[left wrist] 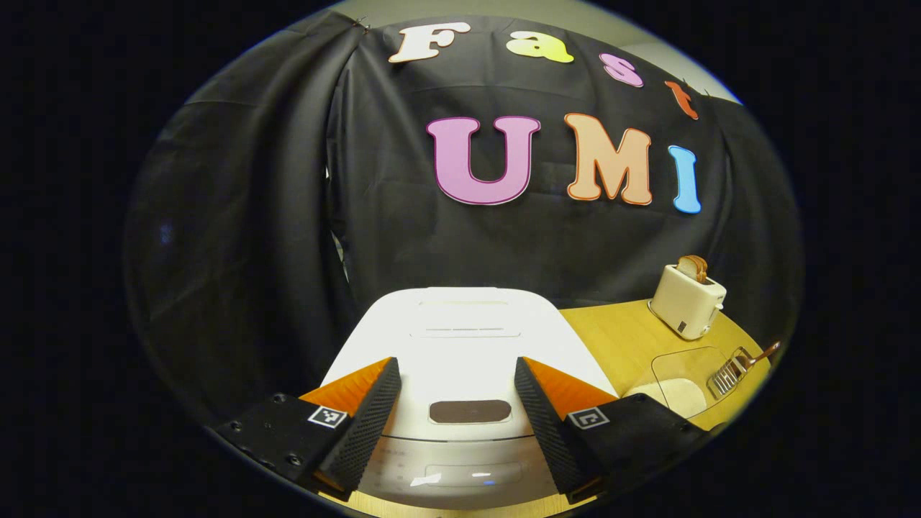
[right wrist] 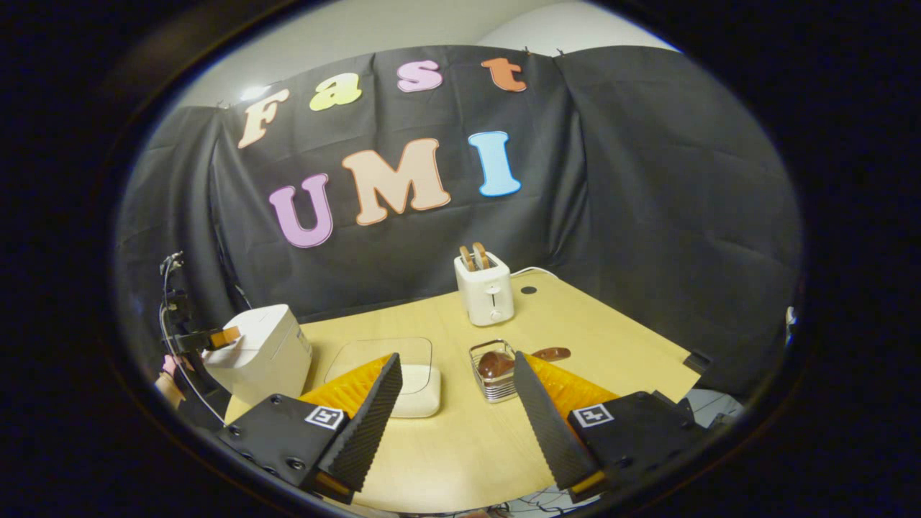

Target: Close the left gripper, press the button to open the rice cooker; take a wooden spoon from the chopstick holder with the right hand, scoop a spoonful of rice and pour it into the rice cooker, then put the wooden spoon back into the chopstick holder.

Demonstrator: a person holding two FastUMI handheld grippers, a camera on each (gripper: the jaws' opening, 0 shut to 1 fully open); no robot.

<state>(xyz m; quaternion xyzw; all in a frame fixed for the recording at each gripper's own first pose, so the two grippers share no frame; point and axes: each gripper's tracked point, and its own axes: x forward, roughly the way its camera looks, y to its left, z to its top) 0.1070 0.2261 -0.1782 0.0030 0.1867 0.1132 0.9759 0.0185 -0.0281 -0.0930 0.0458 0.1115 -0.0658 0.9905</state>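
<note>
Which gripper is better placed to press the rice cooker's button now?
Left. The left gripper hangs right over the closed rice cooker, its open fingers flanking the button. The right gripper sits apart, over the table.

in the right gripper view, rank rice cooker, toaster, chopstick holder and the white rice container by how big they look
1. rice cooker, largest.
2. rice container with its clear lid raised; close to the toaster, so unsure.
3. toaster; it stands farther back, which shrinks it.
4. chopstick holder, smallest.
</note>
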